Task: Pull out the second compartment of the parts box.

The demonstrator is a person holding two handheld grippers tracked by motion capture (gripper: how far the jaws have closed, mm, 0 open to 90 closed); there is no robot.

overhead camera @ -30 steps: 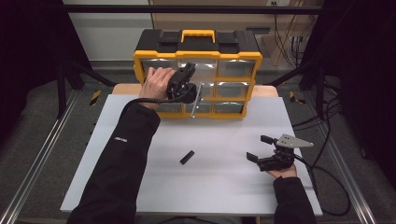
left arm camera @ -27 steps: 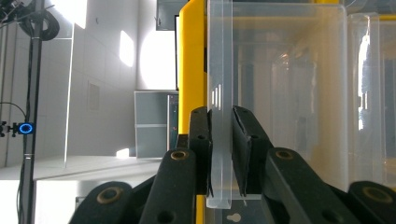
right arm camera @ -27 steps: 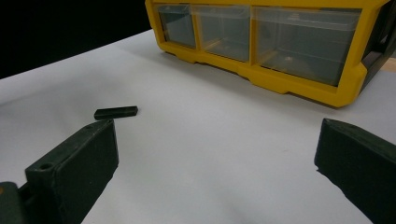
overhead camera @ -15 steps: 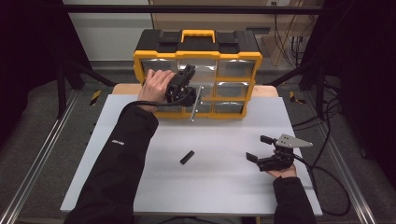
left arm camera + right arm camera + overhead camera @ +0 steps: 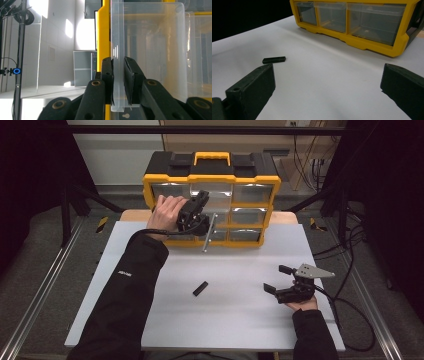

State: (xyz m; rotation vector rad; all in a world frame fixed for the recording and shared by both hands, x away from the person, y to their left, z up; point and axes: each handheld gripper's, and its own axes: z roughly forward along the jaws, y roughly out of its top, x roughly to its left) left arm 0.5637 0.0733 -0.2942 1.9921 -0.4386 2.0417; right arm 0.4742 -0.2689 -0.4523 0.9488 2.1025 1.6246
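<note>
White tabletop (image 5: 235,320) sitting in a pretty dark room, with metal rails along both sides of it and a tangle of cables off to the right on the floor. At the far edge of the table stands a yellow and black organizer box (image 5: 212,195) with rows of clear plastic drawers and a yellow handle on top. Left gripper (image 5: 196,215) is up at the front of that box, around the middle row, and its jaws are clamped on the front lip of a clear drawer (image 5: 150,50). You can see it really well in the left gripper view, where the two black pads press on either side of the thin transparent edge, with the yellow frame right behind it. From the high view the drawer looks pulled out a bit from the box, though it's hard to say how far. Right gripper (image 5: 282,279) is down near the right front of the table, well apart from the box, resting low over the surface in the person's hand with its jaws spread wide and nothing between them. Then there's a small black block (image 5: 200,288) lying flat on the table roughly mid-way, between the two grippers, touching neither. In the right gripper view it sits just past the left jaw tip.
</note>
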